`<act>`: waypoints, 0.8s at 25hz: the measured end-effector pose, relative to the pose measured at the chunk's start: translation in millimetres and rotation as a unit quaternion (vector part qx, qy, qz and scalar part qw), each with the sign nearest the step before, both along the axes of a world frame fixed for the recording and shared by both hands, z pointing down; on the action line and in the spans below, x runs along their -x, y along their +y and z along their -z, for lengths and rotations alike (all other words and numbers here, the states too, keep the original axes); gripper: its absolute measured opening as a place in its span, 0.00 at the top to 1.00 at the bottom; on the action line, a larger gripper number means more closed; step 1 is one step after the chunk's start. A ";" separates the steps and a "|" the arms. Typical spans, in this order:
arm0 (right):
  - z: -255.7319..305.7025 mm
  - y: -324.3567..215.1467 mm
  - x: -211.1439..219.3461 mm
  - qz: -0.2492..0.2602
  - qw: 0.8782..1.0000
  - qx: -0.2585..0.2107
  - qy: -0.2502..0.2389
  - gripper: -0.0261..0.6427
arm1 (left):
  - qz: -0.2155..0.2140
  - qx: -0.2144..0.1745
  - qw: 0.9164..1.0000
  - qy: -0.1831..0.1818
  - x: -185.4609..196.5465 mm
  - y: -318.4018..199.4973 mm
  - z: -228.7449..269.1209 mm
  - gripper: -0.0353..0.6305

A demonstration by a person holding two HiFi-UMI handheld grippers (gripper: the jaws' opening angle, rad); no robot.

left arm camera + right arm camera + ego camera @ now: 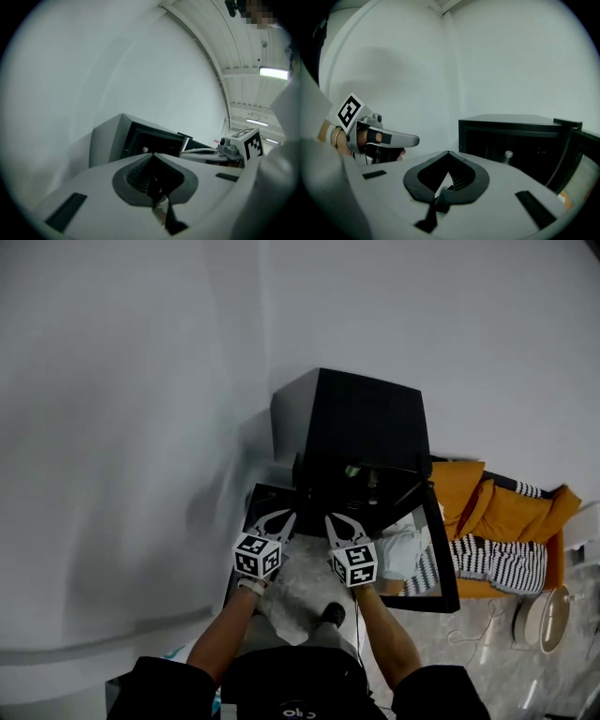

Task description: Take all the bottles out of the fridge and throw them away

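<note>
Bottle (508,156) with a pale cap, I think, inside the open black box-shaped fridge (361,423); my left gripper (279,517) and right gripper (336,521) are closed, empty.

Fridge (361,423) is plain black, set against a flat off-white wall (141,427). The left claw (284,516) and right claw (332,519) are light grey with dark pads, plus black-and-white square marker patterns. Off to the side there's orange fabric (502,507) and a black-and-white striped cloth (497,563). Floor (487,652) is pale and marble-veined.
</note>
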State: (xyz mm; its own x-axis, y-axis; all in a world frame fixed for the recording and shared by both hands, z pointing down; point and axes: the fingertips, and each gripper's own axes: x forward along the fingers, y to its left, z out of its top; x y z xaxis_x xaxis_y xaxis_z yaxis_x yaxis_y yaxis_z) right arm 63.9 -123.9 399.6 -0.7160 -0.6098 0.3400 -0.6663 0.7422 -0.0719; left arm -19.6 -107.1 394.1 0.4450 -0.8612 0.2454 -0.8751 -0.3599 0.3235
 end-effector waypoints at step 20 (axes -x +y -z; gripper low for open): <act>60.6 -27.0 -120.1 -0.058 0.997 -0.023 -0.039 0.95 | -0.025 -0.042 0.998 -0.029 -92.9 -20.0 60.5 0.94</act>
